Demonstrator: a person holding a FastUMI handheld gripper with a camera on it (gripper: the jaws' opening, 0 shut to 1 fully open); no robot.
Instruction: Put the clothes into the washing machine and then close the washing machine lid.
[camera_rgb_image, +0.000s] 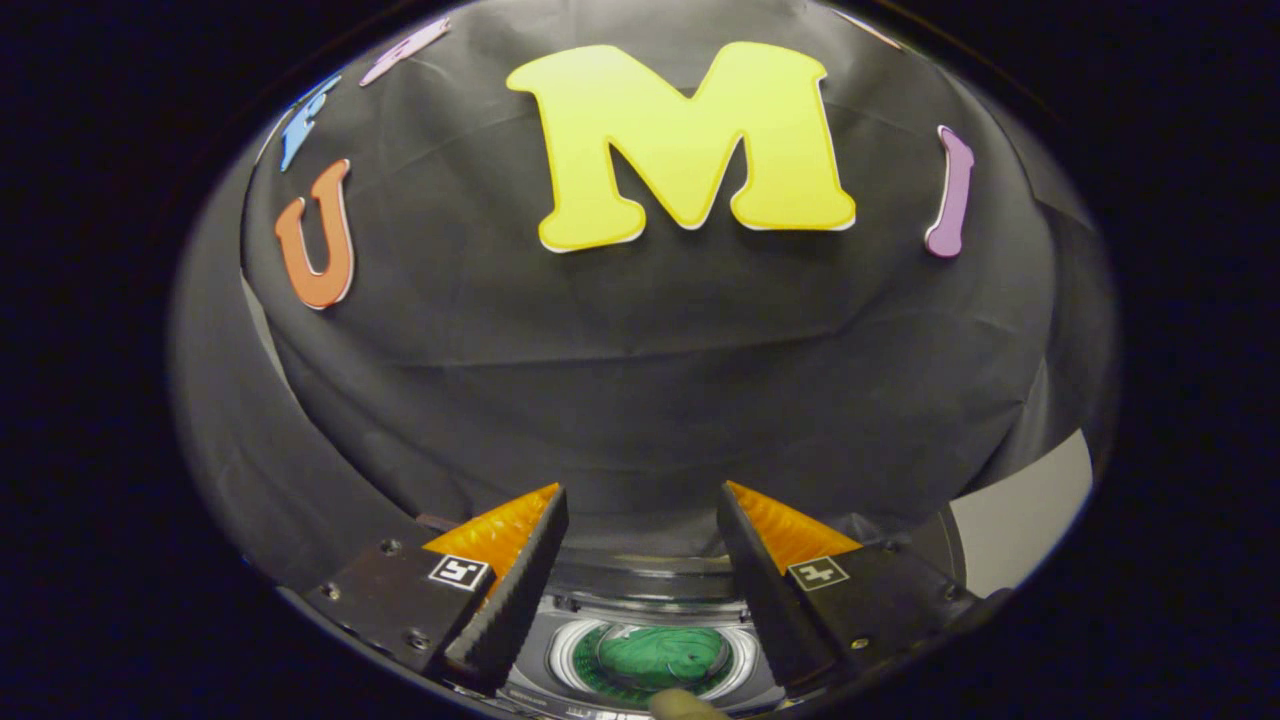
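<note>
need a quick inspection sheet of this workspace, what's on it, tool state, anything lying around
surface: top of the washing machine just below and between the fingers; no table seen
job's things: green clothes lie behind the machine's round window; whether the lid is shut cannot be told
clutter: a small pale object near the window, unclear what it is
tool: tool open, fingers apart, holding nothing, above the machine
cables: nothing seen
surroundings: black cloth wall beyond the fingers; a pale panel off to the side of the machine
</note>
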